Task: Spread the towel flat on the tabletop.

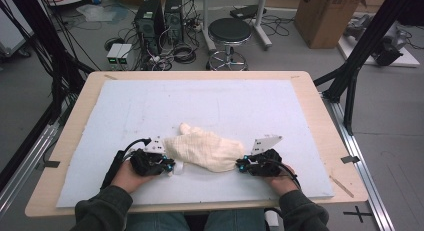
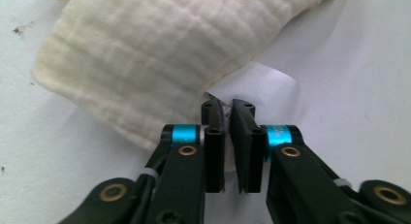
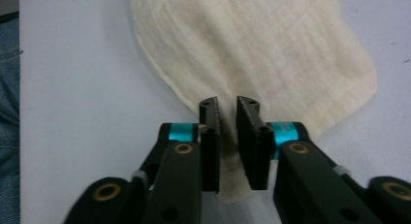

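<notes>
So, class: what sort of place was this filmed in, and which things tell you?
Probably a lab or workshop: computer towers amid tangled floor cables, a cardboard box, and a black metal frame beside the table.

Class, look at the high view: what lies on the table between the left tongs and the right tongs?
A crumpled cream cloth spans the stretch from the left tongs to the right tongs on the white mat.

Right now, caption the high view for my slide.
Two hand-held grippers, left and right, pinch opposite ends of a cream cloth on a white mat.
</notes>
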### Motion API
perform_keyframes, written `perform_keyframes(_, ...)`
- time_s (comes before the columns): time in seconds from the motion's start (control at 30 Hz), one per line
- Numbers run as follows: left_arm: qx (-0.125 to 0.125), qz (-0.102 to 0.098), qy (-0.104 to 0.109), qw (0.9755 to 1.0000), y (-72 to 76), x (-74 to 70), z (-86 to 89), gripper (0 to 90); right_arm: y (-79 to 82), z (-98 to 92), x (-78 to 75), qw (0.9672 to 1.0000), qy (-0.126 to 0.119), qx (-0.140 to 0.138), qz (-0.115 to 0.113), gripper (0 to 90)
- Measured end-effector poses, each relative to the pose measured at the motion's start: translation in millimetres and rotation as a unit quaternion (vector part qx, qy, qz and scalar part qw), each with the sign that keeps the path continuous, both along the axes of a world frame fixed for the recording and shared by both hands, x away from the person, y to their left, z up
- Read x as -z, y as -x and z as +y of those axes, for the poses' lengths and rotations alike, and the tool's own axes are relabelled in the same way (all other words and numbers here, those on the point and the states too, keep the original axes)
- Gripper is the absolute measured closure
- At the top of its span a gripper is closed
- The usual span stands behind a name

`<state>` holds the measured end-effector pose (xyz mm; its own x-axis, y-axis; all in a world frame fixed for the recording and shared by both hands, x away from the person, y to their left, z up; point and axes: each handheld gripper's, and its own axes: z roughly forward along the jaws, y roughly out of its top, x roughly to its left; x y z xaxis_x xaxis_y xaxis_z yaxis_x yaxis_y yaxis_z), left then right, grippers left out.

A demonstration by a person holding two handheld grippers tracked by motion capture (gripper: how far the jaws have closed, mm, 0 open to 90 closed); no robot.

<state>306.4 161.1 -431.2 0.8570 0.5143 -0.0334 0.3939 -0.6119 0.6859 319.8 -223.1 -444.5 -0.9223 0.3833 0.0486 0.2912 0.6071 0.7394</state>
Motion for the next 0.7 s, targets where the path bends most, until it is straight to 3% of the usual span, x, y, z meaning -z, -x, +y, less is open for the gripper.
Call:
perform_keyframes(0.1, 0.004, -0.010, 0.021, 0.9997, 5.5, -6.7, 4.1, 85.9, 0.8, -1.1, -2.8, 1.0000, 0.001, -0.004, 0.006, 85.8)
perform_keyframes(0.2, 0.003, -0.023, 0.050, 0.9985, 12.7, -18.6, 13.8, 86.1, 8.2, -7.0, -15.5, 0.9995, -0.030, -0.007, -0.003, 85.9)
perform_keyframes(0.27, -0.001, -0.030, 0.066, 0.9974, 18.0, -27.1, 22.0, 86.2, 10.2, -8.8, -20.0, 0.9992, -0.037, -0.008, -0.010, 85.9)
perform_keyframes(0.3, -0.001, -0.033, 0.071, 0.9969, 20.4, -30.5, 25.1, 86.2, 16.3, -11.5, -30.0, 0.9986, -0.047, -0.009, -0.024, 85.9)
perform_keyframes(0.37, 0.000, -0.040, 0.079, 0.9961, 26.5, -36.1, 29.8, 86.2, 19.1, -12.2, -33.0, 0.9985, -0.050, -0.009, -0.023, 85.9)
perform_keyframes(0.5, 0.013, -0.039, 0.076, 0.9963, 41.6, -39.4, 34.9, 86.1, 37.5, -11.0, -40.2, 0.9981, -0.048, -0.029, -0.027, 85.9)
perform_keyframes(0.7, 0.025, -0.029, 0.073, 0.9966, 67.1, -32.3, 41.9, 86.1, 61.4, -3.6, -35.4, 0.9975, -0.039, -0.059, -0.008, 85.8)
